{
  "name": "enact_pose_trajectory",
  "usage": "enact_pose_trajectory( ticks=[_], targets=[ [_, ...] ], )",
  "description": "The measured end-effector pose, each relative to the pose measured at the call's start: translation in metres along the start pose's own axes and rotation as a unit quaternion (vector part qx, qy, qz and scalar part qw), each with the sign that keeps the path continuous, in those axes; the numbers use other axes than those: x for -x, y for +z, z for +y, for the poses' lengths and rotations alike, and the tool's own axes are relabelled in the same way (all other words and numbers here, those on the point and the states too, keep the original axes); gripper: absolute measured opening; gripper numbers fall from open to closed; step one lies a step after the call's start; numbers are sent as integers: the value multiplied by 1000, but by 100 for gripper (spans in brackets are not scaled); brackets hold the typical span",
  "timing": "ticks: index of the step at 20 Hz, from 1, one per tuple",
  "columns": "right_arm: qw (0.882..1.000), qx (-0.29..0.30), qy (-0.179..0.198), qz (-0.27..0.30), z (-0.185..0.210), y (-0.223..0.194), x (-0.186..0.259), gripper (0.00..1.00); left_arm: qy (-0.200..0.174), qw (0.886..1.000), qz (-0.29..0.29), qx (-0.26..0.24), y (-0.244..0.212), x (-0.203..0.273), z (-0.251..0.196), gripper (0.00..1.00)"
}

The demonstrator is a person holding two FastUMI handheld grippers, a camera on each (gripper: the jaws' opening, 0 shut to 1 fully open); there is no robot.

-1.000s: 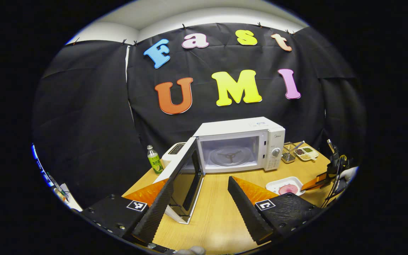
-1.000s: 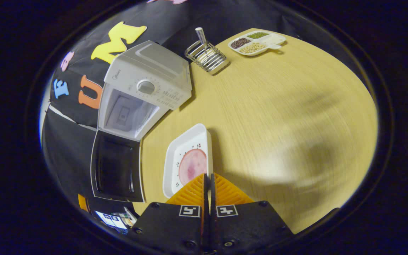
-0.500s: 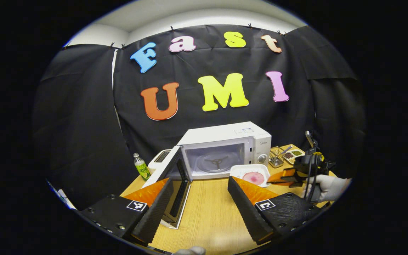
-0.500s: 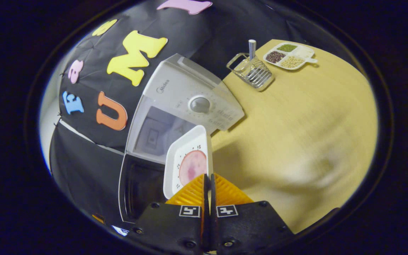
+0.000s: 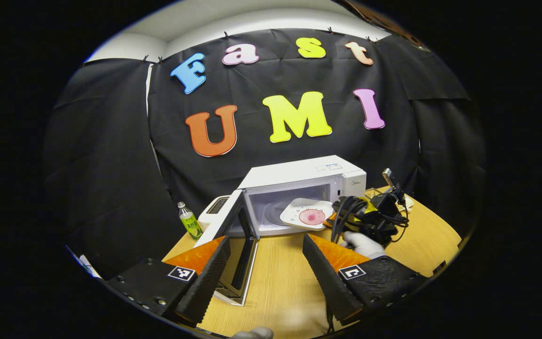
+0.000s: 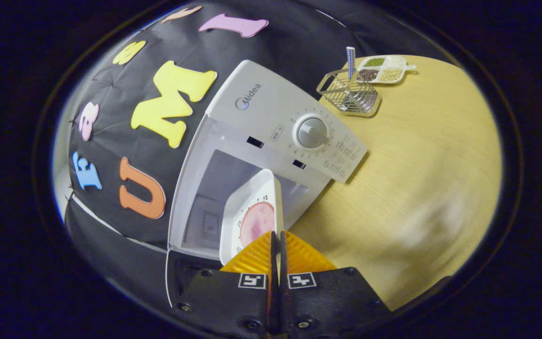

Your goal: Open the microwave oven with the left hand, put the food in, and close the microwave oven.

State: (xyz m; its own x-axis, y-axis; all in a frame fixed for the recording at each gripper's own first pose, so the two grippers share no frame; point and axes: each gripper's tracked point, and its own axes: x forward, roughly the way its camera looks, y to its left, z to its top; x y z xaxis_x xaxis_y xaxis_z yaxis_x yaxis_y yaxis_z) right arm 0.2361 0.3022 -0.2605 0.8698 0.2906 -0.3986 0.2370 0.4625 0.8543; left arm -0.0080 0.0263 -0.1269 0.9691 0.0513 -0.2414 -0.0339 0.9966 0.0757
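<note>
Plate (image 6: 252, 214) with food now at microwave (image 5: 299, 188) mouth, centre frame – up off table a second ago – right gripper (image 6: 275, 245) clamped on rim, left gripper (image 5: 264, 263) spread wide, idle – insert next.

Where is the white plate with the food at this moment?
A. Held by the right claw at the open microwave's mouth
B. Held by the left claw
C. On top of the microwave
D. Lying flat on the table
A: the right claw pinches the plate rim before the open microwave.
</note>
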Motion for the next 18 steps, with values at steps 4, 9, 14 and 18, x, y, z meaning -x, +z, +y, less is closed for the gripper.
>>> enact_pose_trajectory(
  ticks=[4,9,14,18],
  targets=[
    [999,-26,-27,-22,14,-28,-45,0,7,1000,5,7,-10,-7,20,95],
    [995,-46,-42,-80,25,-17,-90,4,1,1000,17,2,-21,-13,31,95],
    [991,-43,-53,-113,18,1,-118,4,-8,1000,25,11,-28,-20,37,95],
    [993,-15,-34,-110,29,-2,-123,6,-11,1000,22,16,-27,-24,37,95]
  ],
)
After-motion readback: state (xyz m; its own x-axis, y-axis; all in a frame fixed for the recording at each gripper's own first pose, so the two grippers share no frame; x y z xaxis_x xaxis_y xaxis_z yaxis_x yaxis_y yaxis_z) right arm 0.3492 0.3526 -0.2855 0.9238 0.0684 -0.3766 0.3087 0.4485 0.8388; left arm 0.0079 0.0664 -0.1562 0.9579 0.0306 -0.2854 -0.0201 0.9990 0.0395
